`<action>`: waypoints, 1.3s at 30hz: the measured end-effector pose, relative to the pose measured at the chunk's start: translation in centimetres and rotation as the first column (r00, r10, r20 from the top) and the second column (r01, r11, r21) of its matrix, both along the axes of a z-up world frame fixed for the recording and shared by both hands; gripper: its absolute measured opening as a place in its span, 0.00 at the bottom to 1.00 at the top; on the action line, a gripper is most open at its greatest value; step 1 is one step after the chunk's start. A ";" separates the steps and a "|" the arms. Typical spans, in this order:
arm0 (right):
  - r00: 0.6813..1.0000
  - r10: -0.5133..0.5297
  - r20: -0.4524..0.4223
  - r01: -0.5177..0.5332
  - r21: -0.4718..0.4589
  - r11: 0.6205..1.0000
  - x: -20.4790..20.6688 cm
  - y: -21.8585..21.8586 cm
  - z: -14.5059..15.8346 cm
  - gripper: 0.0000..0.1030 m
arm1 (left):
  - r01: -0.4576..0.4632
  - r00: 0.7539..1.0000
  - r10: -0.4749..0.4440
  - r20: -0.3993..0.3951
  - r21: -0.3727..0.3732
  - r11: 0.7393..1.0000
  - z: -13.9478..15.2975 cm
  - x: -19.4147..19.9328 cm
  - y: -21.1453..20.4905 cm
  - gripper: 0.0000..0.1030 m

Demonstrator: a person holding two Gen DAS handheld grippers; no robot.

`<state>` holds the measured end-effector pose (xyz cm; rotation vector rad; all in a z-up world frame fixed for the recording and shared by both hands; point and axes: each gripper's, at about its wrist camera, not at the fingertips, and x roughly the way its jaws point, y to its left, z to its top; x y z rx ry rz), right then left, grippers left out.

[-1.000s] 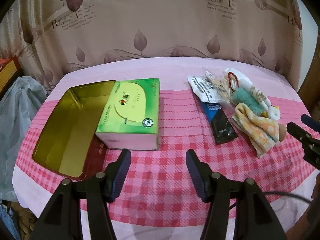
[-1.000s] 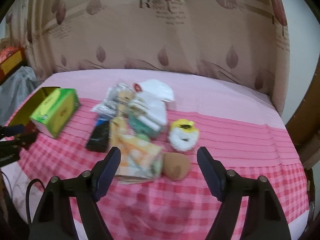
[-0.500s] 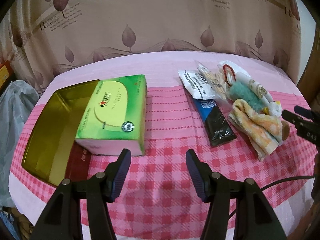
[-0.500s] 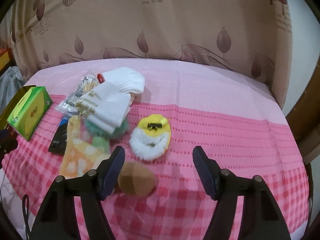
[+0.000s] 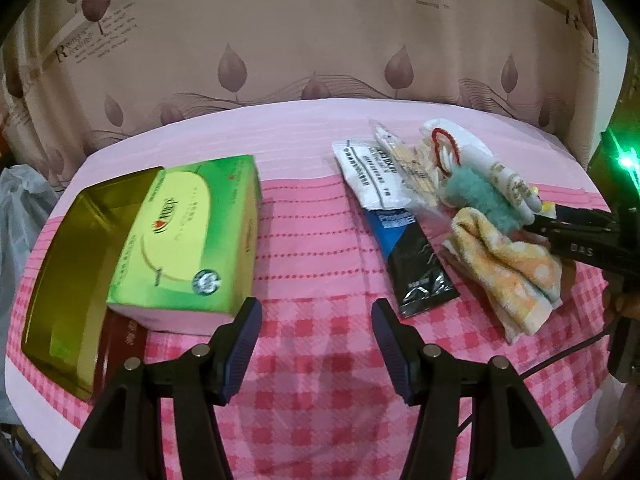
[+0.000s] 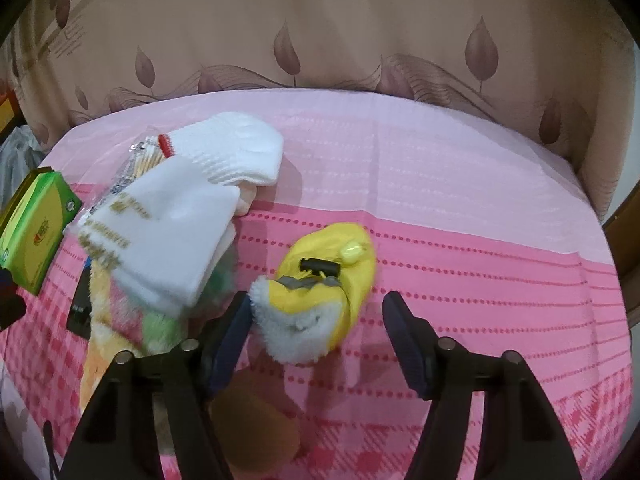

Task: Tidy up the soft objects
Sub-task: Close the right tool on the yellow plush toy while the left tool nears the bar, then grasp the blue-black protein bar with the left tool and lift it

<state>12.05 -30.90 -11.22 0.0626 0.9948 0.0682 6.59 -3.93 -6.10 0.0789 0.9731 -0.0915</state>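
A pink checked tablecloth (image 5: 320, 240) carries a gold tin (image 5: 68, 264), green tissue box (image 5: 188, 236), packets, socks and a yellow slipper (image 6: 320, 288).

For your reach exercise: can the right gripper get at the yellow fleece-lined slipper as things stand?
Probably yes. The right gripper, jaws just narrowing but open, already straddles the yellow slipper; nothing lies on it, though the white socks crowd one finger.

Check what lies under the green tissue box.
The tissue box sits partly over the open gold tin, its right part on the pink cloth. A dark red edge shows below its near corner; anything else beneath is covered.
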 end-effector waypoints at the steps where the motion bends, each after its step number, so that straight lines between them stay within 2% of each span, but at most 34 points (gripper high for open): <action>1: 1.000 -0.001 -0.007 0.001 0.007 1.000 0.3 -0.1 -0.3 0.55 | 0.007 1.000 -0.007 -0.004 -0.009 1.000 0.0 0.2 -0.1 0.57; 5: 1.000 -0.010 -0.010 0.011 0.025 1.000 0.6 -0.6 -1.0 0.52 | 0.019 1.000 -0.020 -0.017 -0.043 0.999 -0.2 1.0 -0.9 0.57; 12: 1.000 -0.015 0.024 0.014 0.033 0.999 0.2 -1.0 -1.4 0.41 | 0.045 0.998 -0.049 -0.033 -0.104 0.994 -0.3 2.7 -2.2 0.57; 23: 0.998 -0.038 0.059 0.034 0.058 0.998 -1.3 -1.6 -1.4 0.39 | 0.066 0.992 -0.084 -0.089 -0.197 0.978 -2.1 5.8 -4.6 0.57; 31: 0.997 -0.042 0.065 0.037 0.077 0.996 -1.4 -1.7 -1.5 0.39 | 0.046 0.989 -0.065 -0.130 -0.149 0.988 -4.3 8.1 -5.7 0.57; 39: 0.996 -0.045 0.072 0.039 0.079 0.996 -1.6 -1.5 -1.5 0.39 | 0.077 0.994 -0.082 -0.076 -0.073 0.994 -5.2 8.5 -5.9 0.57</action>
